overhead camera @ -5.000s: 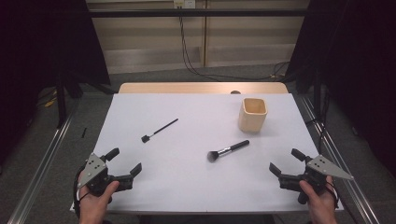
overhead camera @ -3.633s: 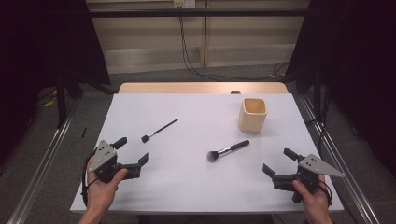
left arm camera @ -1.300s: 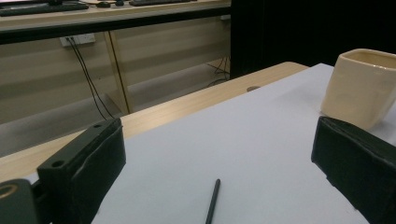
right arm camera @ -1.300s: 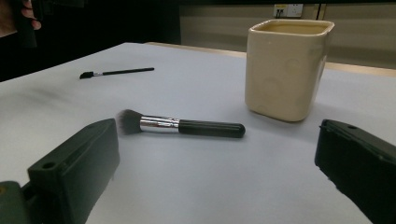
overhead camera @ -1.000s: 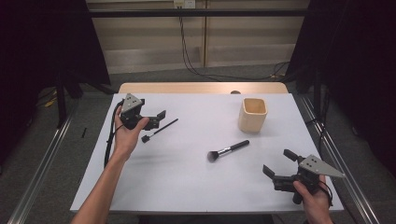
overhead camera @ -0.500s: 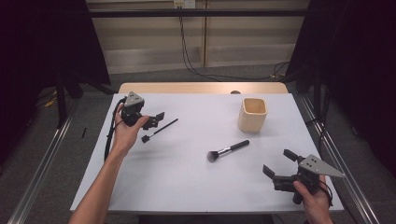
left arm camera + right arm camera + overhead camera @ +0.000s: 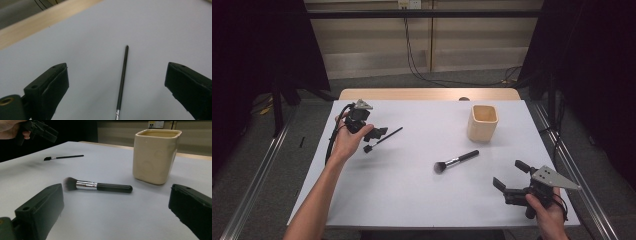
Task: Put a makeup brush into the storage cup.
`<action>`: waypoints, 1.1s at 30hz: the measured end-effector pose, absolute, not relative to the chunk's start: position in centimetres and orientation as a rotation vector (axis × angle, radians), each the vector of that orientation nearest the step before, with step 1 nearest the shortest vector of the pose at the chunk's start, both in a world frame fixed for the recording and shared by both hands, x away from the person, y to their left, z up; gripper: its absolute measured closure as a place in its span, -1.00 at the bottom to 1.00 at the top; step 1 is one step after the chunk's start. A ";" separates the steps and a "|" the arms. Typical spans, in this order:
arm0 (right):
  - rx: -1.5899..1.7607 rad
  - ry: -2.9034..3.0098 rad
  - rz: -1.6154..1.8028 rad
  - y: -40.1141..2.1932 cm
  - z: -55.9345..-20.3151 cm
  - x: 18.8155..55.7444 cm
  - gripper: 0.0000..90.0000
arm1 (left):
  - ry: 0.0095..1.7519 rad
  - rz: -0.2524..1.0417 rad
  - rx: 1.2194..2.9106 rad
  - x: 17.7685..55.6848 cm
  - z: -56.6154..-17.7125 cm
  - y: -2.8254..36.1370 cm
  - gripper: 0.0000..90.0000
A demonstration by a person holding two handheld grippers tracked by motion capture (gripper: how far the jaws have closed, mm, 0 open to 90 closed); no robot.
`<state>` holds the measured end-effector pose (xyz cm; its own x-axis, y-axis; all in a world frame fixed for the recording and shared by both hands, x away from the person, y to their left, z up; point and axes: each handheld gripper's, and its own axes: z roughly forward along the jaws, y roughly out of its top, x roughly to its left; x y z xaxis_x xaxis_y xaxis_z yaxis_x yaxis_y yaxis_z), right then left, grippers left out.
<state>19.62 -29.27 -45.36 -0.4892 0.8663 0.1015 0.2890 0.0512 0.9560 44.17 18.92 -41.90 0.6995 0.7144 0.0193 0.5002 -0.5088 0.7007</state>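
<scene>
The left gripper (image 7: 371, 134) has reached forward over the thin brush (image 7: 383, 139), jaws spread wide astride its handle; the right gripper (image 7: 511, 178) rests released.

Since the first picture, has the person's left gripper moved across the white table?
Yes. The left gripper has gone from the near left corner toward the far edge, now open over the thin black brush, left of the cream square cup.

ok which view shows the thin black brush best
The high view: the whole thin brush lies flat on the white table, beside the left tongs. The left gripper view gives a close look at its handle between open jaws, head cut off. The right gripper view shows it whole but far off.
</scene>
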 end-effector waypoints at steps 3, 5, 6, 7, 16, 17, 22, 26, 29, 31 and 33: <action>1.154 1.820 1.455 -29.2 -45.4 19.6 -1.00 | 0.947 0.352 2.275 44.4 -42.2 18.9 -0.87; 1.150 1.828 1.450 -29.3 -45.4 19.7 -1.00 | 0.961 0.349 2.313 44.6 -42.3 18.9 -0.87; 1.149 1.829 1.450 -29.2 -45.4 19.7 -1.00 | 0.975 0.330 2.328 44.7 -42.4 18.9 -0.87; 1.150 1.829 1.450 -29.2 -45.4 19.7 -1.00 | 0.976 0.302 2.353 44.9 -42.4 18.9 -0.87; 1.150 1.830 1.449 -29.2 -45.4 19.7 -1.00 | 1.010 0.182 2.507 45.1 -43.7 18.3 -0.87; 1.152 1.831 1.449 -29.2 -45.4 19.7 -1.00 | 0.999 0.186 2.516 45.2 -43.8 18.3 -0.87; 1.149 1.835 1.448 -29.1 -45.4 19.7 -1.00 | 1.014 0.205 2.537 45.5 -44.2 18.0 -0.85; 1.151 1.839 1.445 -29.1 -45.4 19.7 -1.00 | 1.033 0.190 2.578 46.0 -44.1 17.8 -0.85; 1.153 1.837 1.446 -29.2 -45.4 19.7 -1.00 | 1.025 0.152 2.601 46.1 -44.1 17.9 -0.77; 1.149 1.840 1.443 -29.2 -45.5 19.7 -1.00 | 1.018 0.146 2.616 46.1 -44.2 17.8 -0.73; 1.152 1.844 1.438 -29.1 -45.5 19.7 -1.00 | 1.021 0.143 2.631 46.2 -44.4 17.8 -0.66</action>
<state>19.72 -29.12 -45.48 -0.4967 0.8630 0.0929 0.3004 0.0705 0.9512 46.17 17.76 -44.44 0.7405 0.6718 -0.0201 0.6402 -0.6960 0.3252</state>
